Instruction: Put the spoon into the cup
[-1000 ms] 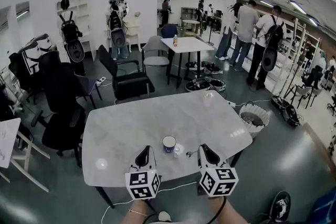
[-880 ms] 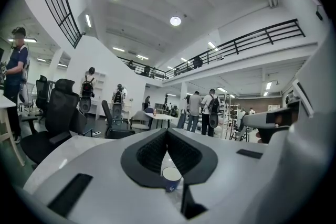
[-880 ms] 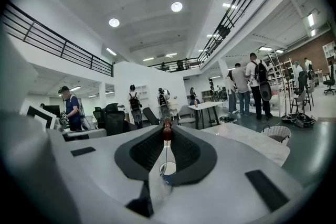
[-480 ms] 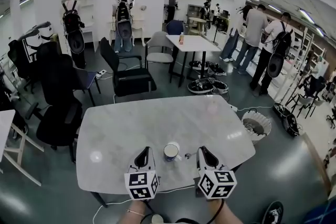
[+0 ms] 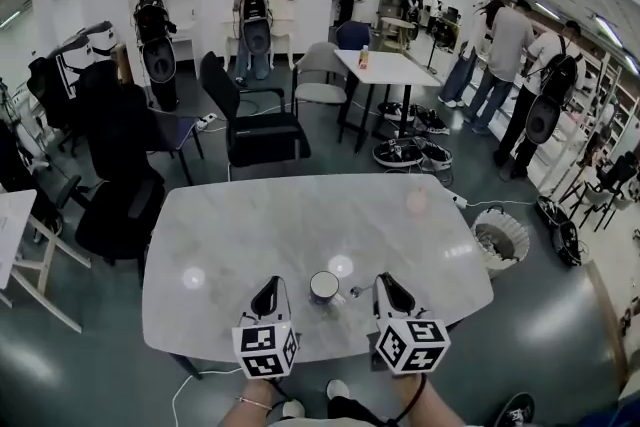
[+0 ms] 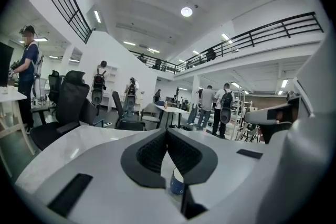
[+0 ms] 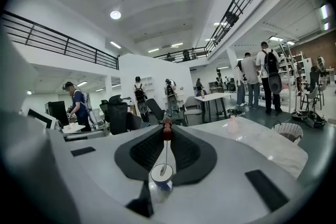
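Note:
A white cup with a blue band (image 5: 323, 287) stands near the front edge of the white marble table (image 5: 250, 235). My right gripper (image 5: 381, 284) is just to the right of the cup and shut on a metal spoon (image 5: 357, 292) that points left toward it. In the right gripper view the spoon (image 7: 165, 152) has a reddish handle end pinched at the jaw tips (image 7: 167, 131), and its bowl hangs over the cup's mouth (image 7: 160, 174). My left gripper (image 5: 269, 288) is left of the cup with its jaws together and empty. The cup (image 6: 177, 182) shows below them.
A small pink object (image 5: 416, 203) stands on the table's far right. Black chairs (image 5: 255, 130) and an office chair (image 5: 115, 205) ring the far and left sides. A round basket (image 5: 500, 240) sits on the floor at right. People stand in the background.
Both grippers have come forward and a little lower, so the cup now sits between them instead of ahead of them. The spoon stays in the right gripper.

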`<state>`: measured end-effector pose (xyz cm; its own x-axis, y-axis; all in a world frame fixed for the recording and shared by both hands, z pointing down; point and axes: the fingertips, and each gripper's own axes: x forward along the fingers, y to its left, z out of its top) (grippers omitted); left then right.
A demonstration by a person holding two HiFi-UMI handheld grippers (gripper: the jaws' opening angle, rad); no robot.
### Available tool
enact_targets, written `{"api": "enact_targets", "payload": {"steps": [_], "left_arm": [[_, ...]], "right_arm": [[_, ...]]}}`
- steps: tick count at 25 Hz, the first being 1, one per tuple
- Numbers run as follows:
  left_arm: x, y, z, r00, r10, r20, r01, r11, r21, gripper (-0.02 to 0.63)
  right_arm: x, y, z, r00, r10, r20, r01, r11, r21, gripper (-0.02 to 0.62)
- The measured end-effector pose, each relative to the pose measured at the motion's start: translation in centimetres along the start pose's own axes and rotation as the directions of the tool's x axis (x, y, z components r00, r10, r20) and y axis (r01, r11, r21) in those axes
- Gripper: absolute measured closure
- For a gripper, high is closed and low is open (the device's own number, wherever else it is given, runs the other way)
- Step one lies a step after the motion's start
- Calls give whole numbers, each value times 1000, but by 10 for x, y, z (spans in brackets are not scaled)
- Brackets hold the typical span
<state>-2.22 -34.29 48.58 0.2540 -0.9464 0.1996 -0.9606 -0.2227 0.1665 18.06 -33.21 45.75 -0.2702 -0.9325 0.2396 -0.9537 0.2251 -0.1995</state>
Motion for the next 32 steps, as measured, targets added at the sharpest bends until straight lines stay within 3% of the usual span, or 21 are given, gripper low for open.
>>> {"api": "enact_targets", "payload": {"steps": [13, 32], "left_arm": [[4, 15, -10, 990, 135, -35, -135, 991, 9, 588], [-16, 46, -64, 950, 284, -128, -292, 955, -50, 588]], "right_arm": [[41, 0, -15, 989, 136, -66, -135, 991, 7, 535], [104, 12, -106, 939, 238, -247, -236, 971, 37, 535]]}}
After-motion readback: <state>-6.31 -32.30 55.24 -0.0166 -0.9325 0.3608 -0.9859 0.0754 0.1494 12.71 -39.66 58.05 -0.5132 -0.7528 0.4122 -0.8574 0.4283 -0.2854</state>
